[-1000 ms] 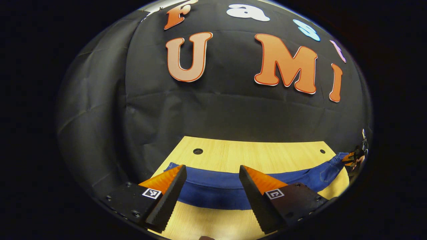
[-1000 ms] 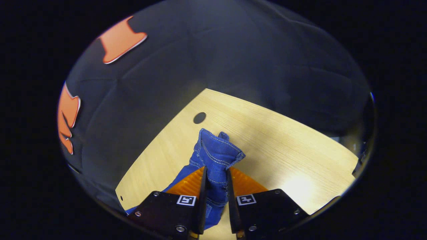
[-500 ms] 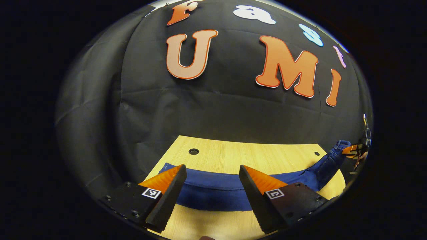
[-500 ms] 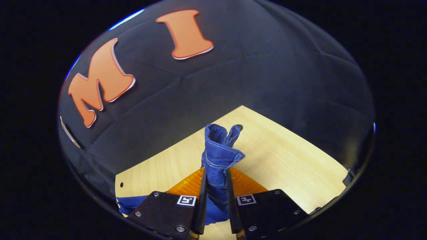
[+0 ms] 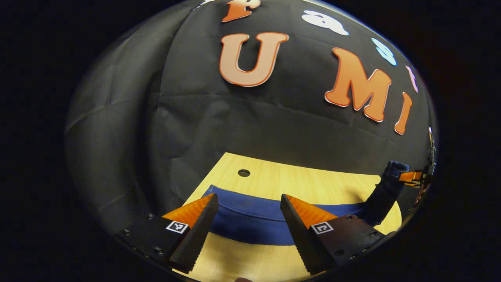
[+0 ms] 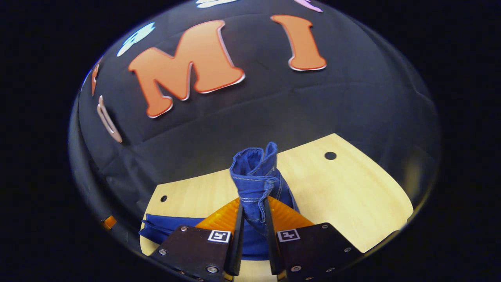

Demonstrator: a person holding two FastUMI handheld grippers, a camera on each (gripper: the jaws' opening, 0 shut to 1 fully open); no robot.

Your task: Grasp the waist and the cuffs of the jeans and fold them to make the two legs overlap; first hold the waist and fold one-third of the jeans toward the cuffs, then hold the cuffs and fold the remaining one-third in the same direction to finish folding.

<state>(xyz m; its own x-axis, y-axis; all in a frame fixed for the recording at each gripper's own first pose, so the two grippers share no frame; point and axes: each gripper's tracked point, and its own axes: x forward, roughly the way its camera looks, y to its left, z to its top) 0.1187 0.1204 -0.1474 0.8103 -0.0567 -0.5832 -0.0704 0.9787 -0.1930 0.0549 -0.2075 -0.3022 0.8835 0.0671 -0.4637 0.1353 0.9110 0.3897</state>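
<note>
A bunched end of the jeans (image 6: 256,184) is pinched between the right gripper (image 6: 253,219) fingers and raised off the table (image 6: 352,192), while beyond the spread left gripper (image 5: 246,219) fingers the flat blue denim is seen.

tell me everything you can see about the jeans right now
The jeans are dark blue denim with pale stitching along hems and seams. Most of the garment lies flat as a long band across the light wooden table. One end is bunched and lifted upright off the table, pinched between the fingers of the right gripper. The left gripper is open above the flat part, apparently not touching it.
</note>
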